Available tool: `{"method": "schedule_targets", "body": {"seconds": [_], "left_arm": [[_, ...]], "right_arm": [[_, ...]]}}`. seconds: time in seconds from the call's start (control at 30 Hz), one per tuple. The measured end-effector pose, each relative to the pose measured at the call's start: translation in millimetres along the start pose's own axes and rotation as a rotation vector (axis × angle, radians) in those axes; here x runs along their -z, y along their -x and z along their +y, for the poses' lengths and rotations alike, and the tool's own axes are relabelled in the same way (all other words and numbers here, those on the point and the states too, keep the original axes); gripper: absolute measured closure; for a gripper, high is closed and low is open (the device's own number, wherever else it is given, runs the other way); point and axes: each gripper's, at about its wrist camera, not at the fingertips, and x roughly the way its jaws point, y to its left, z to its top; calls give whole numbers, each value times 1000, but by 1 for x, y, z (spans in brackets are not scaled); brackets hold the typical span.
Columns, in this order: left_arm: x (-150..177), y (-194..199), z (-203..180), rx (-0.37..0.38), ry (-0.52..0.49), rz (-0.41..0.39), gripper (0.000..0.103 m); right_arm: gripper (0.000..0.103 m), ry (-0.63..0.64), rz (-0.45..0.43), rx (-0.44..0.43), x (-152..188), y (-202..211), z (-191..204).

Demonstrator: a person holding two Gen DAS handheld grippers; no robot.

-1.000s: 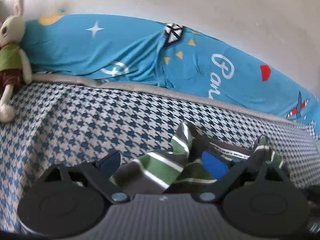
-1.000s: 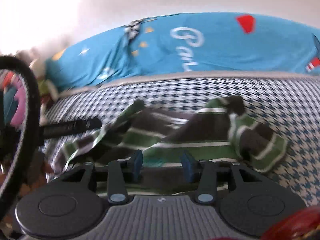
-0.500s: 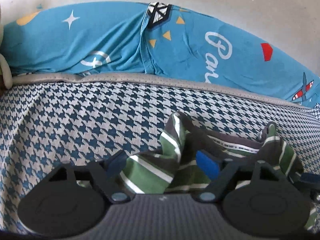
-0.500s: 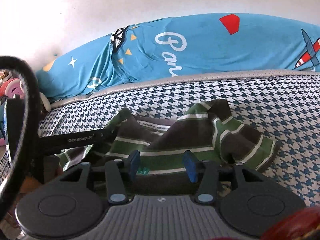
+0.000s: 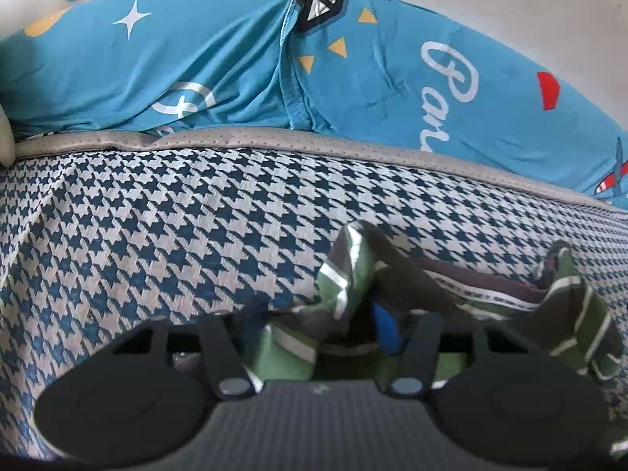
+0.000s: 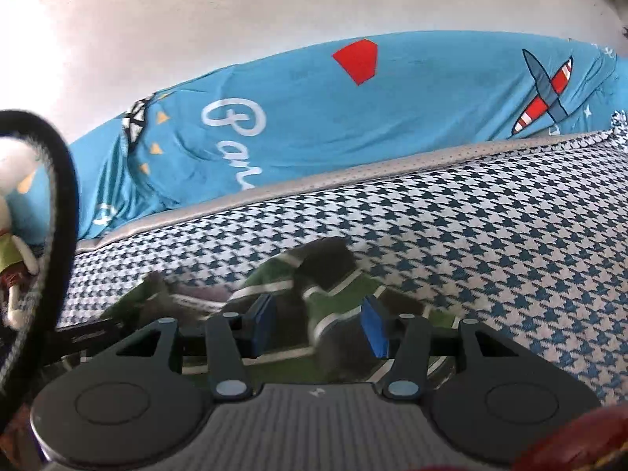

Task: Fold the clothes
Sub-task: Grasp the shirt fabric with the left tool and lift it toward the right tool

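On the near part of the houndstooth bedcover [image 5: 165,219] lay the striped garment [image 5: 349,274], crumpled in green, dark grey and white bands, with its printed neck tape showing along an inner edge in the left wrist view. Part of it rose in a peaked fold just beyond the left gripper [image 5: 322,322], whose jaws were closing with bunched cloth between them; the blue pad [image 5: 386,329] on the right finger showed against the fabric, while the left pad was hidden by the fold, so whether both pressed on the cloth could not be told. In the right wrist view the same garment [image 6: 325,274] lay rumpled and somewhat blurred under the right gripper [image 6: 318,324], whose two blue pads [image 6: 375,325] stood apart with a ridge of cloth between them, a gap visible on either side of it. Beyond the garment the blue-and-white bedcover [image 6: 490,227] stretched away to a grey perforated border [image 5: 274,137] at its far edge. Behind that border lay a long bright-blue cushion [image 5: 219,62] printed with a white star, yellow triangles, white script, a red shape and a striped aeroplane, resting against a pale wall [image 6: 235,11]. At the far left of the right wrist view a stuffed toy [image 6: 15,259] was partly visible beside a black cable loop [image 6: 64,180].
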Motion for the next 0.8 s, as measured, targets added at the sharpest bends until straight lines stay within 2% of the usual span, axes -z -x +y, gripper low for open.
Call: {"method": "schedule_targets", "body": {"seconds": [0.03,0.1,0.2,0.37,0.43,0.57,0.77,0.8], "left_arm": [[0,-1,1,-7,0,0,60],[0,-2,3,-19,1,-3,73],[-1,0,7,-34,7,-14,81],[-5,5,12,-53,16,-36,83],[-8,8,13,-71,20,-55,84],[-19,16,17,-141,19,-122,84],[-39,35,40,-273,78,-240,87],[-43,36,46,-266,98,-243,87]], "right_arm": [[53,-6,2,3,-2,-5,-3],[53,-7,4,27,-4,-17,-7],[53,-24,4,46,-6,-31,-12],[52,-77,5,19,-7,-53,-19],[46,-92,11,16,-8,-59,-20],[45,-123,12,-3,-12,-65,-20],[43,-89,-49,-37,-20,-61,-9],[43,-86,-57,-50,-21,-59,-6]]}}
